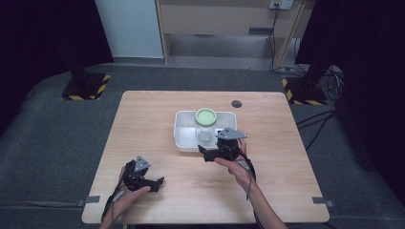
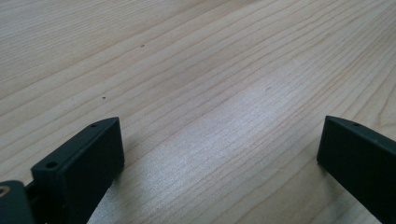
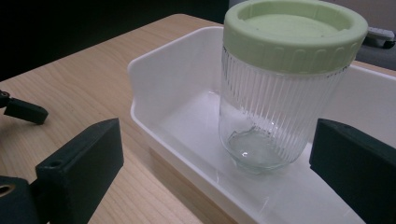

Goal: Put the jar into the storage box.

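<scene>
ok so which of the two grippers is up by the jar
The right gripper: its open jaws sit at the white tray holding the green-lidded jar. The left gripper rests over bare table, nearer the person.

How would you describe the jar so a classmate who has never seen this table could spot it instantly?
Find the wooden table, then the white tray near its middle. Standing upright inside is the jar: clear ribbed glass with a pale green screw lid, the only see-through thing there.

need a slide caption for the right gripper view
Open right gripper faces a ribbed glass jar with a green lid, upright in a white tray.
</scene>
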A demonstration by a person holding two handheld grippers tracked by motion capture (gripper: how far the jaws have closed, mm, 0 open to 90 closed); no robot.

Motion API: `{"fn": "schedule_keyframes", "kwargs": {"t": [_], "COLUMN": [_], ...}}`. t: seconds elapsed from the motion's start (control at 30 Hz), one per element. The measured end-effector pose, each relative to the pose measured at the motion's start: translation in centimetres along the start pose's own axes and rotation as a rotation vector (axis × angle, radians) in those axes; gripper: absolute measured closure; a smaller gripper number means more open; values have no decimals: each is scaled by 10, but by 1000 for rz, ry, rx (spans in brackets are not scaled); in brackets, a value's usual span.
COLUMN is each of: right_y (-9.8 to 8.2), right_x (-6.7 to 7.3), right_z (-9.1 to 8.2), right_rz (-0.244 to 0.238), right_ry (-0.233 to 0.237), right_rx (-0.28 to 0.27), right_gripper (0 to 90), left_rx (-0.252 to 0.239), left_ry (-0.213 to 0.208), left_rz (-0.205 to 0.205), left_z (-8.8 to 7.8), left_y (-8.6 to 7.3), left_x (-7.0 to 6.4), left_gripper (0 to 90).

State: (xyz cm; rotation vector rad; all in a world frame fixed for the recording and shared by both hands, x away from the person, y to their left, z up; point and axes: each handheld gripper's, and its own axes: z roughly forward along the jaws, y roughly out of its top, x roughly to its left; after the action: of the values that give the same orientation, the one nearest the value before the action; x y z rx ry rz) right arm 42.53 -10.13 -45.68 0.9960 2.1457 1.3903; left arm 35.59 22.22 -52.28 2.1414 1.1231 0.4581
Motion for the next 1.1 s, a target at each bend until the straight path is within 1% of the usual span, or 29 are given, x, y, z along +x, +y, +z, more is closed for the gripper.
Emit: {"fn": "schedule_keyframes", "kwargs": {"t": [0.13, 0.47, 0.7, 0.93, 1.1], "right_y": [-2, -9, -16, -20, -21], "right_x": [2, 7, 12, 22, 26], "right_z": [-3, -7, -8, -9, -13], "right_rz": [3, 4, 19, 4, -6], "right_ry": [12, 37, 59, 87, 93], "right_rx": [-5, 3, 12, 20, 21], "right_gripper": [29, 29, 29, 28, 28], "left_rx": [1, 2, 1, 1, 1], "left_ry": [0, 0, 0, 0, 1], "left_rz": [0, 2, 0, 0, 0], "left_z": [0, 0, 0, 0, 0], "left_y": [0, 0, 0, 0, 0], "left_x": [0, 0, 0, 0, 0], "left_gripper": [0, 0, 0, 0, 0]}}
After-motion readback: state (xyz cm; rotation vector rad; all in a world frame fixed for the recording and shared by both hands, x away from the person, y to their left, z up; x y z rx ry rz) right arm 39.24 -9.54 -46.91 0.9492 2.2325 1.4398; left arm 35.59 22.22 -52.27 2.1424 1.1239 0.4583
